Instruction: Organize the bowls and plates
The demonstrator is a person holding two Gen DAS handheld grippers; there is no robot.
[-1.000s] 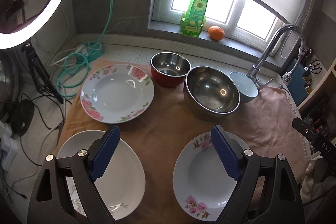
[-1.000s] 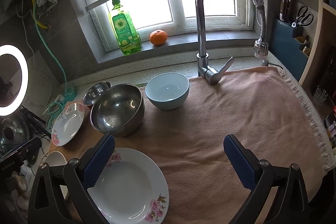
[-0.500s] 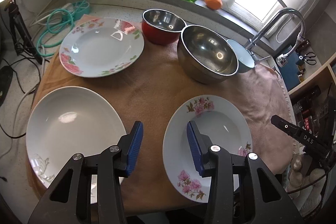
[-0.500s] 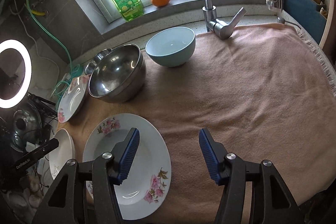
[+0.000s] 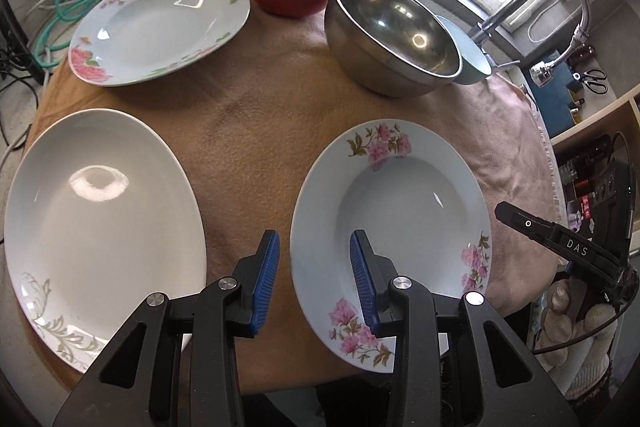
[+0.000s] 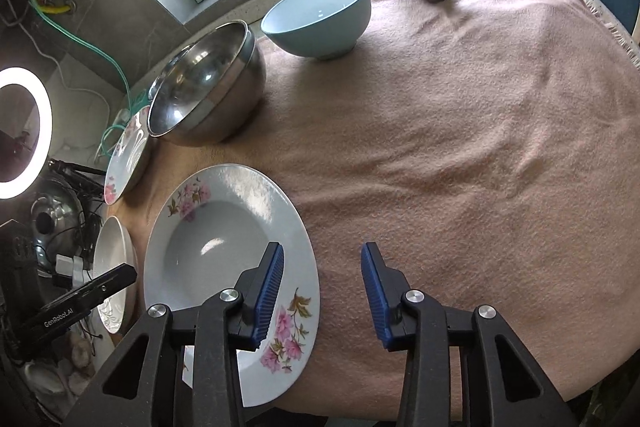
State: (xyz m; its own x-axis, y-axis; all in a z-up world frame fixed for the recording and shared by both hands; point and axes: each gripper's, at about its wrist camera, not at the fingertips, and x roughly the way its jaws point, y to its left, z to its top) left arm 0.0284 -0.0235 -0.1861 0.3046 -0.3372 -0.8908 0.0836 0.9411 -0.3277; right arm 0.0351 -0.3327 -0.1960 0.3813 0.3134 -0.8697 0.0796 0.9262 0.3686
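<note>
Both tongs are straddling opposite rims of the near floral plate (image 5: pixel 390 227), lying on the cloth-covered worktop (image 6: pixel 460 147) in front of the steel bowl (image 5: pixel 394 35). The left tongs (image 5: pixel 314 259) are bracketing its left rim, the right tongs (image 6: pixel 322 267) its right rim — jaws have just been closing, still parted, gripping nothing. Neither hand looks nearer; the plate, being round, is presenting no long axis.

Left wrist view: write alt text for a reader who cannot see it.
The left gripper, jaws just narrowed, straddles the near rim of a floral plate on a brown cloth. Left lies a white plate; behind, another floral plate and three bowls.
</note>
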